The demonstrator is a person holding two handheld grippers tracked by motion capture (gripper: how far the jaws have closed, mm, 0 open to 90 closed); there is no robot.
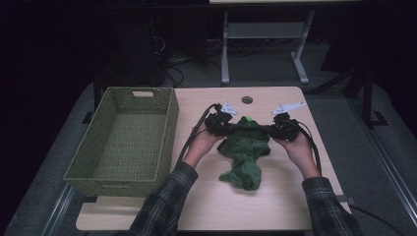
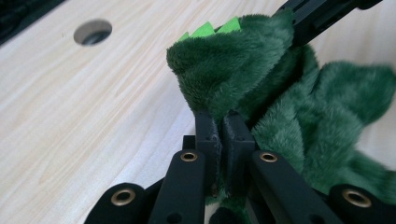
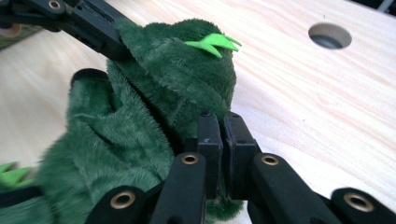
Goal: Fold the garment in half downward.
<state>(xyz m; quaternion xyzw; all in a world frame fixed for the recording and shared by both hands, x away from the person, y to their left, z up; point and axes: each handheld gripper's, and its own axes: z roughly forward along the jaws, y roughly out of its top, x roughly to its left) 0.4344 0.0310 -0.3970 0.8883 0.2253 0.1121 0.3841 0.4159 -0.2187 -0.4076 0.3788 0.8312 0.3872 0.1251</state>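
Note:
A dark green plush garment (image 1: 244, 152) with bright green spikes lies crumpled in the middle of the wooden table (image 1: 275, 206). My left gripper (image 1: 225, 129) is shut on its left edge, and my right gripper (image 1: 271, 131) is shut on its right edge, so the top part is held up between them. In the left gripper view the jaws pinch the plush fabric (image 2: 219, 74) at my left gripper (image 2: 223, 122), with the other gripper's jaw at the top right. In the right gripper view my right gripper (image 3: 223, 125) clamps the same fabric (image 3: 159, 84) under a green spike (image 3: 212, 43).
A green woven basket (image 1: 167, 129) stands on the left part of the table, close to my left hand. A round cable hole (image 1: 247, 100) sits near the table's far edge. Metal desk legs (image 1: 225, 49) stand on the floor beyond.

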